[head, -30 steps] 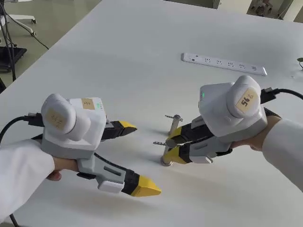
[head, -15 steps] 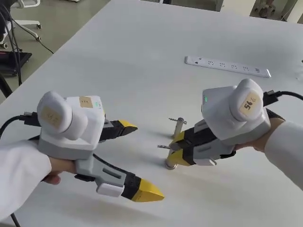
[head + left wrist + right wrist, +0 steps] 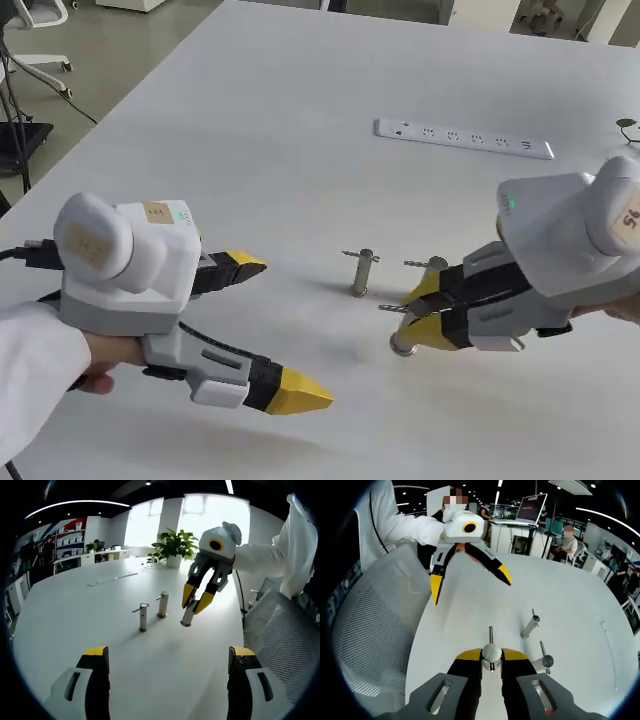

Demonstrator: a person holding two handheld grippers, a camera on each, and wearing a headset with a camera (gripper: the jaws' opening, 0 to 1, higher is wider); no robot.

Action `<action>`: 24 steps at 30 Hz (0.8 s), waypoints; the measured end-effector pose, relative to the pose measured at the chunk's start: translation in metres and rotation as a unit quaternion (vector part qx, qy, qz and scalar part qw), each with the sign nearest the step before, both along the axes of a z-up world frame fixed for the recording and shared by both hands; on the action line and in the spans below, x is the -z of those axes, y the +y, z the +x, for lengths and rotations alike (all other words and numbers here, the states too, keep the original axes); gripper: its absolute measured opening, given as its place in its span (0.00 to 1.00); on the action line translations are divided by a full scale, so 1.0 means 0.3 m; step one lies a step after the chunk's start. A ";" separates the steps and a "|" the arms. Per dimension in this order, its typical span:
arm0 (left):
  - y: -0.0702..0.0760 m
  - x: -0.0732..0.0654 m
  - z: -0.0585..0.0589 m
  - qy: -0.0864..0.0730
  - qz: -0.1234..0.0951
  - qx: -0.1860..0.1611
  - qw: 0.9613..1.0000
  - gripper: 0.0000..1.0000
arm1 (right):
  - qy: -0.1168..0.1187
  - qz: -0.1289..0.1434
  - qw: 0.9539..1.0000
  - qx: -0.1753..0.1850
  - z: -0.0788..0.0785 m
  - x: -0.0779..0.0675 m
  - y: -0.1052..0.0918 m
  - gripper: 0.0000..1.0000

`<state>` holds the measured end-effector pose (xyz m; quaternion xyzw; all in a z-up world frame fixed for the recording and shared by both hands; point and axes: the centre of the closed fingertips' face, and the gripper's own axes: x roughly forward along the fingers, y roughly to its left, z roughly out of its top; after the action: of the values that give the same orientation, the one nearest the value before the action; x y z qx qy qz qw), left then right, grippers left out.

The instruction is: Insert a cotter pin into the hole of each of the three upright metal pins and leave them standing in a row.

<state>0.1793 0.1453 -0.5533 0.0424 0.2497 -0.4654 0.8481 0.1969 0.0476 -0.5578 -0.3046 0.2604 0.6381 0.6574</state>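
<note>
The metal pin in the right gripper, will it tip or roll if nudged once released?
Probably tippy: the metal pin is tall and slim on a small flared base. It looks like solid metal, so likely stiff and heavy for its size. Fallen, its round shaft might roll, though the cotter pin sticking out sideways should stop it.

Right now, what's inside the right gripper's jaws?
A metal pin, clamped by the right gripper, with a cotter pin sticking out through its hole. Its foot shows below the jaws, down at the table. The jaws cover the middle of its shaft.
</note>
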 end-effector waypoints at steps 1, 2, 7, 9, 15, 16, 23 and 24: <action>-0.001 -0.002 0.000 0.000 0.000 0.000 1.000 0.99 | -0.002 -0.002 1.000 0.003 0.000 -0.003 -0.021 0.08; -0.001 -0.004 -0.001 -0.001 0.003 0.000 1.000 0.99 | -0.005 -0.004 1.000 0.003 0.007 -0.005 -0.048 0.08; -0.001 -0.006 -0.005 -0.001 0.010 0.002 1.000 0.99 | -0.021 -0.012 0.999 0.028 0.051 -0.011 -0.149 0.08; 0.002 -0.008 -0.002 0.002 0.009 -0.005 1.000 0.99 | -0.028 -0.016 0.999 0.035 0.078 -0.005 -0.186 0.08; 0.005 -0.006 -0.013 0.008 0.015 -0.004 1.000 0.99 | -0.035 -0.018 0.998 0.057 0.150 0.013 -0.258 0.08; 0.007 -0.006 -0.014 0.007 0.018 -0.005 1.000 0.99 | -0.038 -0.017 0.997 0.062 0.161 0.016 -0.261 0.08; 0.022 -0.012 -0.014 0.009 0.020 -0.016 1.000 0.99 | -0.029 -0.009 0.998 0.063 0.188 0.031 -0.267 0.08; 0.025 -0.011 -0.018 0.010 0.023 -0.017 1.000 0.99 | -0.023 -0.006 0.998 0.063 0.191 0.033 -0.262 0.08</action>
<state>0.1740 0.1528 -0.5499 0.0526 0.2697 -0.4458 0.8519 0.2542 -0.0309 -0.5675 -0.3065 0.2677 0.5869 0.7000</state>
